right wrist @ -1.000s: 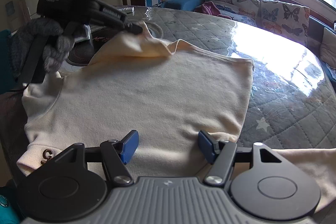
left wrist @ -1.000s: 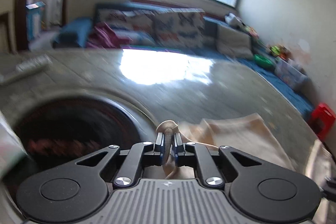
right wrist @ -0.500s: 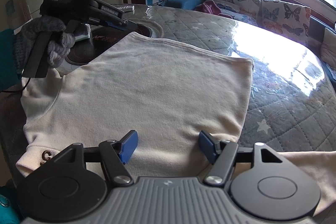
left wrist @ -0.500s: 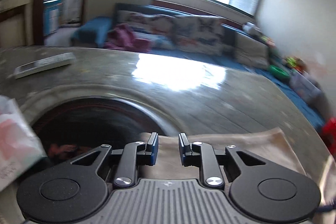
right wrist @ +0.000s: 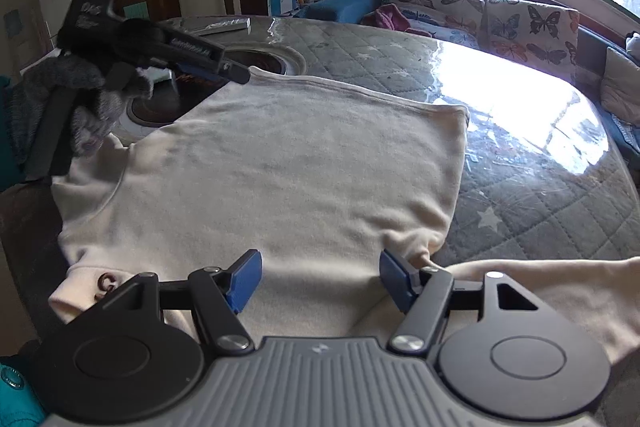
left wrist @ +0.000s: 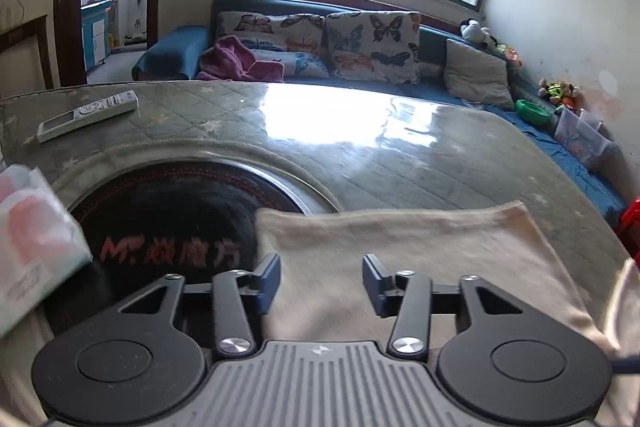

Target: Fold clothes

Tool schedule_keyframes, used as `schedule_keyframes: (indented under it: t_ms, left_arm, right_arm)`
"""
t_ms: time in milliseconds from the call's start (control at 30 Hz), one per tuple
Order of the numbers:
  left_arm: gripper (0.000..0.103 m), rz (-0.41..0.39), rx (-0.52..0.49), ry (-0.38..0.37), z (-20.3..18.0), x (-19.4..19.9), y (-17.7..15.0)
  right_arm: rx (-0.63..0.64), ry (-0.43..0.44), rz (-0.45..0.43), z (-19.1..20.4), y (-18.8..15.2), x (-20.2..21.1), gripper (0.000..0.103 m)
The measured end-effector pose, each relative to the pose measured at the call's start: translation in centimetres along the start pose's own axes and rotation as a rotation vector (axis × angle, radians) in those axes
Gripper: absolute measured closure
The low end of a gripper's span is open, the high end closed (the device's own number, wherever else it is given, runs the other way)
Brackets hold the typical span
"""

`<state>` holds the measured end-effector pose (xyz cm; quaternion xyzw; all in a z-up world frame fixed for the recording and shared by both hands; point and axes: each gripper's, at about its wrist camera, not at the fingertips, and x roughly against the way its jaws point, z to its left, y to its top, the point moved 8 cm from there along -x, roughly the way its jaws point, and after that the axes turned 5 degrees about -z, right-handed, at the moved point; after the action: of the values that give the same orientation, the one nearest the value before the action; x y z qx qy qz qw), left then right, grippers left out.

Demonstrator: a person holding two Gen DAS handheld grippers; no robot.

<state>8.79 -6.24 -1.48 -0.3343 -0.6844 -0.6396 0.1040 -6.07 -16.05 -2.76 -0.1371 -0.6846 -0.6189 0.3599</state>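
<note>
Cream sweater [right wrist: 280,179] lay spread flat on the quilted round table [right wrist: 520,163], folded edge running along its far side, w/ one corner reaching over the rim of the dark round plate [left wrist: 176,211] set into the tabletop. In my left wrist view the cloth [left wrist: 400,251] sat right under the left gripper [left wrist: 321,279], whose jaws stood wide apart w/ nothing between them. From the right wrist cam I saw that same left gripper [right wrist: 236,71] above the sweater's far-left corner, tips just over the fabric edge (couldn't tell if they touched it), held by a grey-gloved hand [right wrist: 76,99].

My right gripper [right wrist: 320,281] was also released, blue pads [right wrist: 244,281] spread wide, hovering over the near part of the sweater; nothing was pinched between them. The fabric bunched a little beside the right pad, and a sleeve [right wrist: 540,279] trailed off to the right along the near edge of the table. A small dark logo [right wrist: 107,281] showed on the near-left part of the garment.

On the table's far-left side a white remote [left wrist: 88,115] rested on the quilting, well apart from the sweater. A pale tissue pack [left wrist: 32,239] sat at the left edge of the dark plate. Behind the table: blue sofa [left wrist: 432,47] w/ butterfly cushions [left wrist: 372,47] and a pink cloth [left wrist: 236,61].
</note>
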Motion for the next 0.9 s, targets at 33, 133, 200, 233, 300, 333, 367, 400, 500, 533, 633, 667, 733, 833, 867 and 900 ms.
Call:
schedule_keyframes:
  t_ms: [33,133,200,233,300,333,367,400,500,533,633,667,733,833,867,900]
  left_arm:
    - [0.05,0.002,-0.005,-0.013,-0.6,0.8,-0.6]
    - [0.047,0.002,-0.038,-0.039,-2.2,2.9,-2.5]
    - [0.047,0.001,-0.073,-0.041,-3.3,3.9,-3.6]
    - [0.047,0.0,-0.092,-0.042,-3.8,4.4,-4.2]
    - [0.047,-0.007,-0.118,-0.038,-4.6,5.2,-5.2]
    - [0.047,-0.003,-0.124,-0.042,-4.9,5.4,-5.7]
    - [0.047,0.003,-0.129,-0.046,-5.2,5.5,-6.1]
    - [0.047,0.006,-0.135,-0.044,-5.4,5.6,-6.4]
    - [0.047,0.007,-0.155,-0.038,-5.8,5.8,-7.2]
    - [0.047,0.008,-0.156,-0.036,-5.8,5.9,-7.5]
    - [0.046,0.006,-0.163,-0.05,-6.4,6.2,-7.7]
    - [0.045,0.004,-0.17,-0.053,-6.6,6.3,-7.8]
    - [0.043,0.001,-0.188,-0.059,-7.1,6.3,-8.0]
    - [0.043,-0.001,-0.203,-0.063,-7.4,6.4,-8.1]
    - [0.043,-0.001,-0.208,-0.065,-7.6,6.5,-8.2]
    - [0.043,-0.002,-0.213,-0.066,-7.7,6.5,-8.2]
  right_arm:
    - [-0.004,-0.002,-0.002,0.0,-0.1,0.2,0.036]
    - [-0.031,-0.021,-0.008,-0.5,-0.8,1.2,0.036]
    - [-0.055,-0.035,-0.021,-1.0,-1.2,1.9,0.036]
    - [-0.072,-0.045,-0.025,-1.4,-1.3,2.3,0.036]
    - [-0.111,-0.063,-0.031,-2.2,-1.8,2.7,0.037]
    - [-0.136,-0.071,-0.028,-2.8,-2.2,2.8,0.038]
    - [-0.148,-0.081,-0.022,-3.1,-2.5,2.8,0.038]
    - [-0.165,-0.099,-0.015,-3.6,-2.9,2.9,0.038]
    - [-0.198,-0.133,-0.033,-4.8,-3.5,4.0,0.039]
    - [-0.21,-0.151,-0.041,-5.3,-3.7,4.4,0.039]
    - [-0.251,-0.197,-0.058,-6.8,-4.1,5.2,0.042]
    - [-0.262,-0.214,-0.059,-7.4,-4.3,5.4,0.043]
    - [-0.266,-0.264,-0.041,-8.5,-5.1,5.3,0.045]
    - [-0.273,-0.307,-0.05,-9.9,-5.4,5.6,0.049]
    - [-0.282,-0.318,-0.056,-10.4,-5.3,5.8,0.049]
    - [-0.292,-0.334,-0.061,-11.0,-5.3,5.9,0.049]
